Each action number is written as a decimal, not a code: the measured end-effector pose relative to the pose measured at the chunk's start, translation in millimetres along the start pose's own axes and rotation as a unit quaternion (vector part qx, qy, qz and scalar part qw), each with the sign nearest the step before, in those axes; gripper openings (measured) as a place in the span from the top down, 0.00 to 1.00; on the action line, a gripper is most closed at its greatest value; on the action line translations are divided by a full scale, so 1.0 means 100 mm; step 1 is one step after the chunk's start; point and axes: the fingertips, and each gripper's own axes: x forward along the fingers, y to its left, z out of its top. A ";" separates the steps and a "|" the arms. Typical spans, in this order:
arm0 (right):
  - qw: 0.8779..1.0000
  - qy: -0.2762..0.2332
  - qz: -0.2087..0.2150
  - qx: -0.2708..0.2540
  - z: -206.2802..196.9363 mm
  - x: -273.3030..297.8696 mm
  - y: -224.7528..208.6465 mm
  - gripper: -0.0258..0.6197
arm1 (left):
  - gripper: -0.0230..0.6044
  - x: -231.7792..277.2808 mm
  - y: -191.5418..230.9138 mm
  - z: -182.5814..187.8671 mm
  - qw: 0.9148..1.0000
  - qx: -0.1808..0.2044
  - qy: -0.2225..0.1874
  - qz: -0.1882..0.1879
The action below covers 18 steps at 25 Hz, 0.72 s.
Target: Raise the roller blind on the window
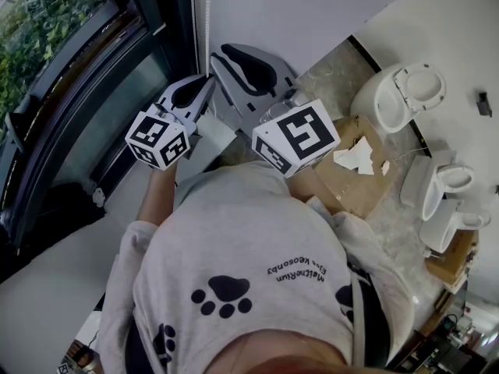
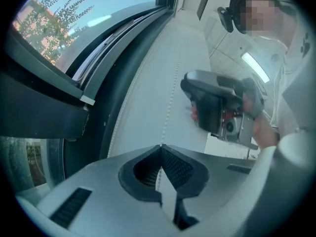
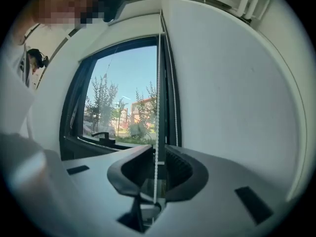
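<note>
A white bead chain (image 1: 209, 22) hangs down the wall beside the window (image 1: 70, 76). My left gripper (image 1: 209, 82) is shut on this chain; in the left gripper view its tips (image 2: 160, 147) meet on the chain (image 2: 172, 93), which runs on up the white wall. My right gripper (image 1: 217, 54) is just above the left one and also shows in the left gripper view (image 2: 217, 107). Its jaws (image 3: 158, 149) stand open, with the chain (image 3: 157, 107) hanging free in the gap. A second strand (image 3: 174, 102) runs beside it. The blind itself is not clearly visible.
The dark window frame (image 3: 74, 107) with a handle (image 3: 103, 135) lies left of the chain. White toilets (image 1: 398, 92) (image 1: 448, 185) and flattened cardboard (image 1: 351, 170) lie on the floor to the right. The person's grey shirt (image 1: 234, 287) fills the bottom of the head view.
</note>
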 end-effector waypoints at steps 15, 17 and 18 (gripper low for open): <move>0.999 -0.037 0.012 -0.033 0.62 0.26 0.03 0.94 | 0.95 -0.02 -0.01 -0.02 1.000 0.015 0.004 0.003; 0.999 -0.028 0.007 -0.040 0.54 0.26 0.02 0.95 | 0.95 -0.01 0.00 -0.11 1.000 0.016 0.013 0.004; 0.999 -0.023 0.005 -0.040 0.48 0.26 0.01 0.94 | 0.95 -0.01 0.01 -0.17 1.000 0.013 0.017 0.005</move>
